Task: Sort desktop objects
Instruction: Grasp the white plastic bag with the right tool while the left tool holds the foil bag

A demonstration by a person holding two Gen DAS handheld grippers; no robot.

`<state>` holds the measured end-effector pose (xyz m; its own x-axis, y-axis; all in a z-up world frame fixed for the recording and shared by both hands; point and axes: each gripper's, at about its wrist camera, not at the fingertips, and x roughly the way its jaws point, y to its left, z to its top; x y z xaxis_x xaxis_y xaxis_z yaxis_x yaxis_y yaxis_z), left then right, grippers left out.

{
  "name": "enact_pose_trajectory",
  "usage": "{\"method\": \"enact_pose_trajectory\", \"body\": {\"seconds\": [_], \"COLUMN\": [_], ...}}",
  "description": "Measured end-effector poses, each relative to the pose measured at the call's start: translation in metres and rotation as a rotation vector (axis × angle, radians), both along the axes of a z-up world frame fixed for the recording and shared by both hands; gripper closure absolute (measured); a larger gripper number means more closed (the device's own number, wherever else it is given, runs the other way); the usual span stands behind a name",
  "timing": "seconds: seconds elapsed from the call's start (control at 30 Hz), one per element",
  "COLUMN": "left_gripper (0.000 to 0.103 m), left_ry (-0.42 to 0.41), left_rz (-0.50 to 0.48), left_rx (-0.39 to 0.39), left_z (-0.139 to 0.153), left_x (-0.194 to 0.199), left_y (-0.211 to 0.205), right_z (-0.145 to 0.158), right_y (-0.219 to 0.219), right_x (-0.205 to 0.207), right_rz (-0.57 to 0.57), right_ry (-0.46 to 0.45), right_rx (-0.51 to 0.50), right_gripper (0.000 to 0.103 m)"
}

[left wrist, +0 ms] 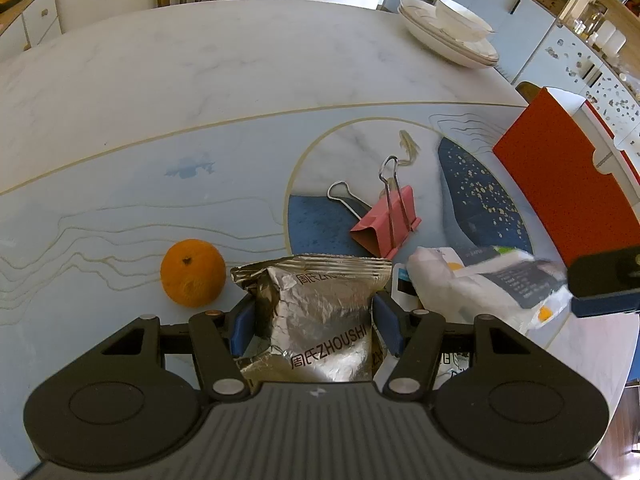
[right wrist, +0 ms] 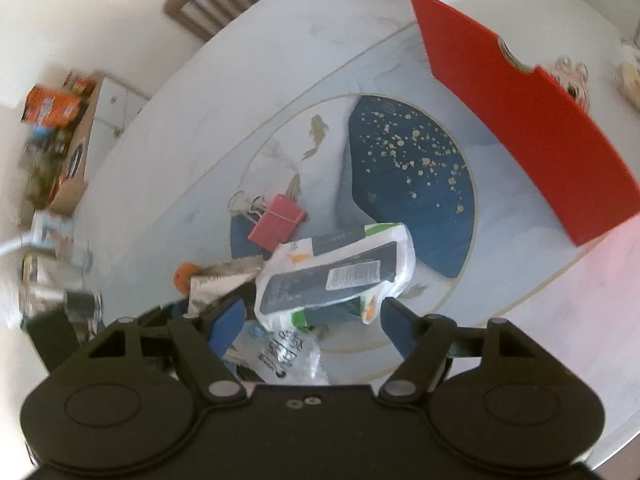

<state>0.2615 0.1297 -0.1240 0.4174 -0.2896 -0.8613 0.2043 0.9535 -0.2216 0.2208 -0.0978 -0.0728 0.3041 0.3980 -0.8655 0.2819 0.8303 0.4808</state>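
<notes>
Silver foil snack packet (left wrist: 320,320) is sitting pinched between the blue pads of the left gripper (left wrist: 314,322) in the left wrist view, its long axis running straight along the fingers, crimped end pointing far. Orange (left wrist: 193,273) is lying just left of it; pink binder clip (left wrist: 386,226) is lying farther out, slightly right. White pouch (left wrist: 488,280) is hanging just right, blurred, with a dark part of the right gripper at the right edge. Red box (left wrist: 560,184) is standing far right, so the right hand looks nearer to it. Pale marble worktop (left wrist: 200,80) with blue inlay is carrying stacked plates (left wrist: 448,32) at the far edge; a chair and cabinets are standing behind.

Right wrist view: right gripper (right wrist: 312,320) is standing spread, white pouch between the pads with its long axis lying across them, slanted; whether the pads are pressing it, cannot tell. Red box is lying far right of the pouch. Frame is blurring at the left edge.
</notes>
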Motion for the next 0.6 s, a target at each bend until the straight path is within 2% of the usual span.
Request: {"method": "enact_pose_trajectory", "body": {"seconds": [0.13, 0.27, 0.47, 0.57, 0.6], "left_gripper": [0.042, 0.042, 0.042, 0.042, 0.043], "left_ry": [-0.002, 0.000, 0.003, 0.002, 0.002], "left_rz": [-0.002, -0.005, -0.013, -0.012, -0.009], "left_rx": [0.000, 0.001, -0.004, -0.001, -0.003], "left_z": [0.000, 0.000, 0.000, 0.000, 0.001], "left_x": [0.000, 0.000, 0.001, 0.001, 0.001], "left_y": [0.000, 0.000, 0.000, -0.001, -0.001], "right_z": [-0.020, -0.039, -0.051, -0.053, -0.053], "right_y": [-0.003, 0.000, 0.002, 0.005, 0.006], "right_x": [0.006, 0.019, 0.039, 0.045, 0.046], "right_rz": [-0.088, -0.125, -0.093, -0.063, -0.049], "right_ry": [0.074, 0.099, 0.086, 0.081, 0.077], "right_rx": [0.073, 0.043, -0.058, -0.082, -0.087], "right_gripper": [0.028, 0.030, 0.034, 0.038, 0.043]}}
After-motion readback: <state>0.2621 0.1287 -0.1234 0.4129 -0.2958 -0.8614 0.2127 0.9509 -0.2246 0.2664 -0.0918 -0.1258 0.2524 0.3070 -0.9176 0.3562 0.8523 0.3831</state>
